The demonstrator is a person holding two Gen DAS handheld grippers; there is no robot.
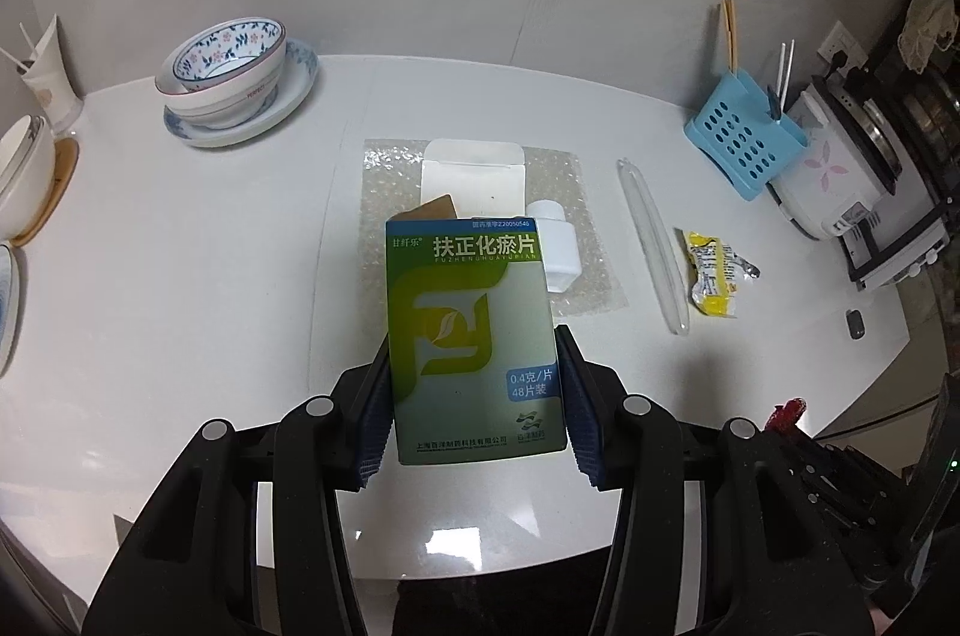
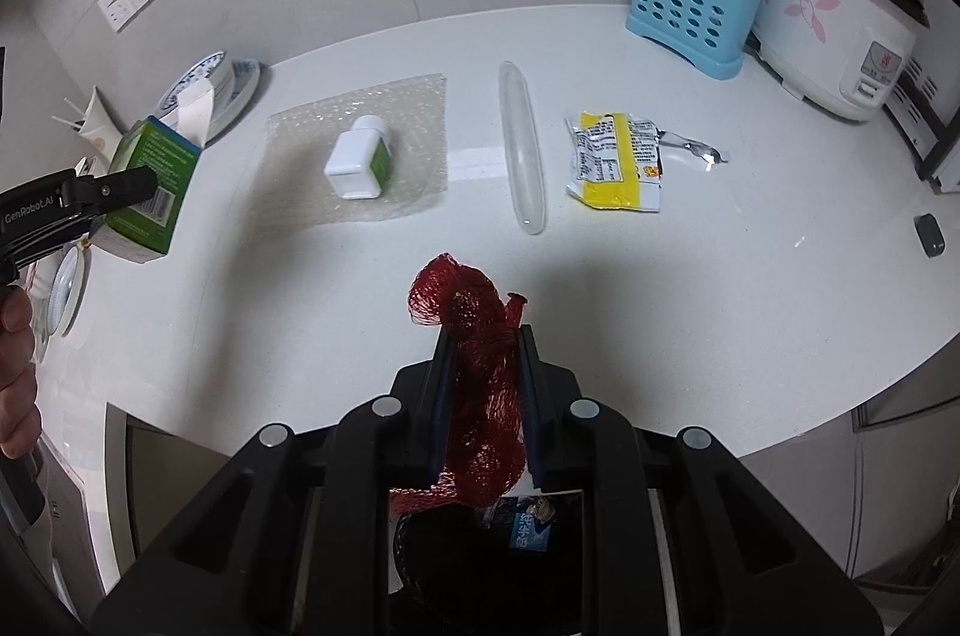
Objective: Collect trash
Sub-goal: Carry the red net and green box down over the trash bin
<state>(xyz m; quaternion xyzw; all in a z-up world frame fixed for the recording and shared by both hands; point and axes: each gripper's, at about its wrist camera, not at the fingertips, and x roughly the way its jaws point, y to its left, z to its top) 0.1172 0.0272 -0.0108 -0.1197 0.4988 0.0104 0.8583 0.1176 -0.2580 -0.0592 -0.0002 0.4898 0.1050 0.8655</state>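
Red mesh netting (image 2: pixel 480 396) is clamped in the right gripper (image 2: pixel 483 336) jaws, the green medicine box (image 1: pixel 474 336) is pinched by the left gripper (image 1: pixel 474 354) jaws, both lifted clear of the bench (image 1: pixel 180 276), seemingly for binning.

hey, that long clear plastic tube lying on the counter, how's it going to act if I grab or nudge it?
The clear tube looks round and smooth, so a sideways nudge would probably roll it toward the yellow wrapper or the bubble wrap. It seems empty and thin-walled, so likely light and possibly squashable. Its glossy surface may slip between pads; gripping mid-length seems safest.
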